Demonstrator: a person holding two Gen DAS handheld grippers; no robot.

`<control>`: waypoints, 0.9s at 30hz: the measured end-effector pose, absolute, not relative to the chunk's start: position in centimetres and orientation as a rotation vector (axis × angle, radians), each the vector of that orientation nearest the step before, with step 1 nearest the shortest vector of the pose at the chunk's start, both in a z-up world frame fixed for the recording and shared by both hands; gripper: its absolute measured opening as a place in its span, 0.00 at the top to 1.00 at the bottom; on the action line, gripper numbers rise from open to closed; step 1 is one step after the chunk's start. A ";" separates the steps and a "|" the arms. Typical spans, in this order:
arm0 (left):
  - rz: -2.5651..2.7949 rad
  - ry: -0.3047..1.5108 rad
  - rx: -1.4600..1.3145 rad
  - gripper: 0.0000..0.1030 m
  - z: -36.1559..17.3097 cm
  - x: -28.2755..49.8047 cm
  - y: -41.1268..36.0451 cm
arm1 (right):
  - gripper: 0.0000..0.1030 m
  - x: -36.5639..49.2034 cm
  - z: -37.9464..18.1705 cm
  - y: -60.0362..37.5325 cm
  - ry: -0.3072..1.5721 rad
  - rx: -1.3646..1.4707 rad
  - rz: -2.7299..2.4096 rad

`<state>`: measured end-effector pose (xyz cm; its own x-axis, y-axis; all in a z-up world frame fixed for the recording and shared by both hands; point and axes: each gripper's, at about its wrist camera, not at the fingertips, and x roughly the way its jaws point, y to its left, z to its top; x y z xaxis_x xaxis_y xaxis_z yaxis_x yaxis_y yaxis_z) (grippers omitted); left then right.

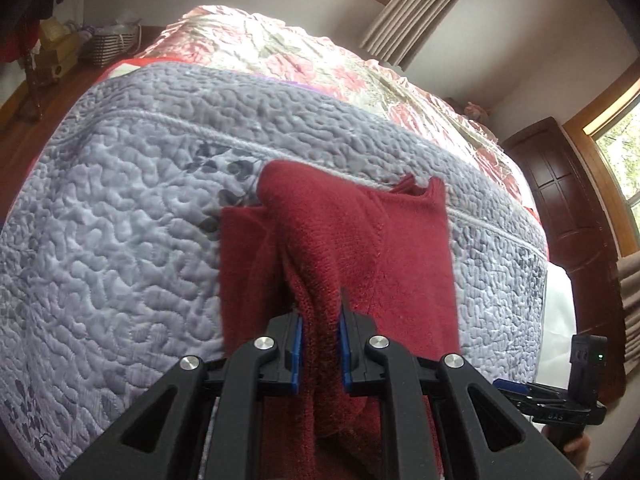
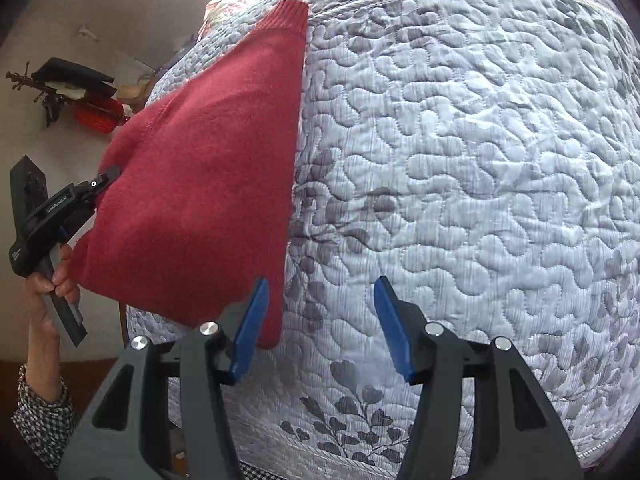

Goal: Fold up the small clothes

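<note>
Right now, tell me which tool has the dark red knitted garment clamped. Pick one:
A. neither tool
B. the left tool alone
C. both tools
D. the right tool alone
B: the left tool pinches the dark red knitted garment between its blue pads, while the right tool stands open with nothing between them.

Sweater hangs over quilt, left of the right claw.
</note>
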<state>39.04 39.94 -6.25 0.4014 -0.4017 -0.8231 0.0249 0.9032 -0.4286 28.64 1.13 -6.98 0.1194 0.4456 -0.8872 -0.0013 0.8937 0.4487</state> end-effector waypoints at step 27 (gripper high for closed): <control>-0.399 1.252 -0.411 0.91 -8.2 30.6 40.4 | 0.38 28.3 -8.3 8.4 1.484 0.286 0.335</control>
<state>30.61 40.35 -8.18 0.2651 -0.5033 -0.8225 0.0655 0.8604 -0.5054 28.30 8.40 -8.26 0.0560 0.3900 -0.9191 -0.0433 0.9206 0.3880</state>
